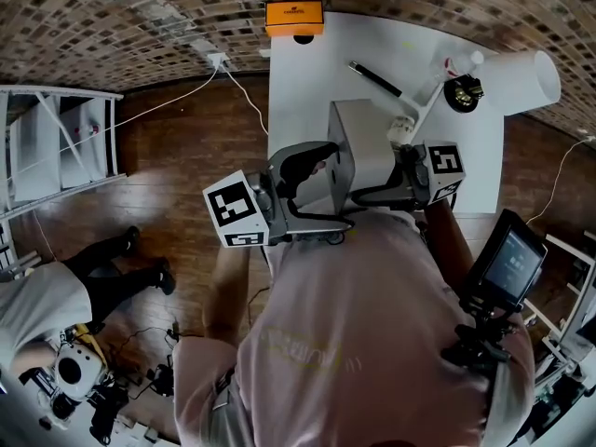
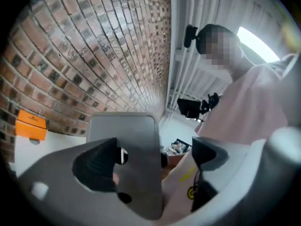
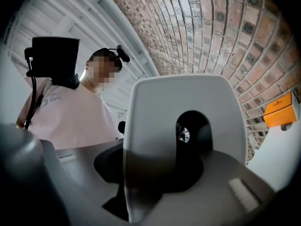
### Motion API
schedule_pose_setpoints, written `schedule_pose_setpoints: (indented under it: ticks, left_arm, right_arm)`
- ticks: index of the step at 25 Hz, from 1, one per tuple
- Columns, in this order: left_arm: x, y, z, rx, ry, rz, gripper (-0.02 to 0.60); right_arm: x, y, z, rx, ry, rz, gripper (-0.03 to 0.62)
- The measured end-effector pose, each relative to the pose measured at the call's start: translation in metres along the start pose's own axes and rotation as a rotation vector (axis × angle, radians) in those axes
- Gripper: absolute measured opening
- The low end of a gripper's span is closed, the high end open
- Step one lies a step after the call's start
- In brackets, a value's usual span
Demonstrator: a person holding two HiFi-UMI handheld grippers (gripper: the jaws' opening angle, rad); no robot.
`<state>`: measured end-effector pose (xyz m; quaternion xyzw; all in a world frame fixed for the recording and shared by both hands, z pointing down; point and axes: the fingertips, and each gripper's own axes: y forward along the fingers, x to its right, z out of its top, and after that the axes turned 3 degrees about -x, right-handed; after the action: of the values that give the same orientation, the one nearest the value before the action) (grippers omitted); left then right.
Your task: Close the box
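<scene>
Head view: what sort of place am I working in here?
Probably an indoor lab or studio set up for recording: a brick wall, a wooden floor, a white table, and a person beside cabled equipment.

Brick wall [image 1: 112,17] behind, dark wood plank floor [image 1: 177,147]. White table [image 1: 307,73] pushed against the wall, orange box [image 1: 294,16] at its far edge, white desk lamp [image 1: 521,77] at its right corner. White rack [image 1: 47,147] on the left, white cable [image 1: 177,96] running to a wall socket [image 1: 216,60]. Someone [image 1: 56,305] sits on the floor. Monitor on a stand [image 1: 507,259] on the right.
</scene>
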<state>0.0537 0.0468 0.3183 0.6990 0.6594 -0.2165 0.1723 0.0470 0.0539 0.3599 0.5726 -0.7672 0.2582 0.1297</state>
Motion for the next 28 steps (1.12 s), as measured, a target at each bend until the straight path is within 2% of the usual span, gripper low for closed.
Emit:
schedule_pose_setpoints:
  ticks: [2, 5, 7, 9, 10, 11, 12, 14, 19, 23, 28]
  left_arm:
    - [0.005, 0.002, 0.001, -0.010, -0.051, -0.020, 0.528]
    - [0.009, 0.007, -0.006, -0.046, -0.126, -0.045, 0.580]
    - [0.010, 0.014, -0.009, -0.056, -0.133, -0.037, 0.581]
    - [0.005, 0.020, -0.014, -0.072, -0.101, 0.023, 0.583]
    - [-0.002, 0.020, -0.016, -0.076, -0.091, 0.067, 0.554]
    - [-0.011, 0.018, -0.017, -0.068, -0.096, 0.106, 0.463]
    - [-0.018, 0.014, -0.017, -0.052, -0.116, 0.130, 0.337]
    - [-0.023, 0.007, -0.014, -0.025, -0.167, 0.123, 0.275]
    - [-0.014, 0.002, -0.012, -0.032, -0.155, 0.088, 0.268]
    - [-0.012, -0.005, -0.010, 0.026, -0.188, 0.050, 0.249]
    - [-0.009, -0.011, -0.011, 0.056, -0.177, 0.059, 0.247]
  right_arm:
    - [0.000, -0.001, 0.000, -0.001, -0.003, 0.002, 0.161]
    - [0.000, -0.001, 0.000, 0.002, 0.000, 0.005, 0.161]
    - [0.001, 0.002, 0.000, -0.001, 0.008, 0.005, 0.161]
    - [0.003, 0.002, 0.000, -0.003, 0.022, -0.003, 0.161]
    - [0.004, 0.002, 0.000, -0.002, 0.028, -0.007, 0.161]
    - [0.003, 0.002, -0.001, -0.001, 0.029, -0.009, 0.161]
    - [0.003, 0.002, -0.001, -0.004, 0.024, -0.009, 0.160]
    - [0.000, 0.004, -0.002, -0.017, 0.005, -0.005, 0.160]
    - [-0.008, 0.008, -0.002, -0.033, -0.048, 0.018, 0.160]
    - [-0.009, 0.009, -0.004, -0.045, -0.052, 0.035, 0.160]
    - [-0.012, 0.016, -0.003, -0.061, -0.043, 0.047, 0.160]
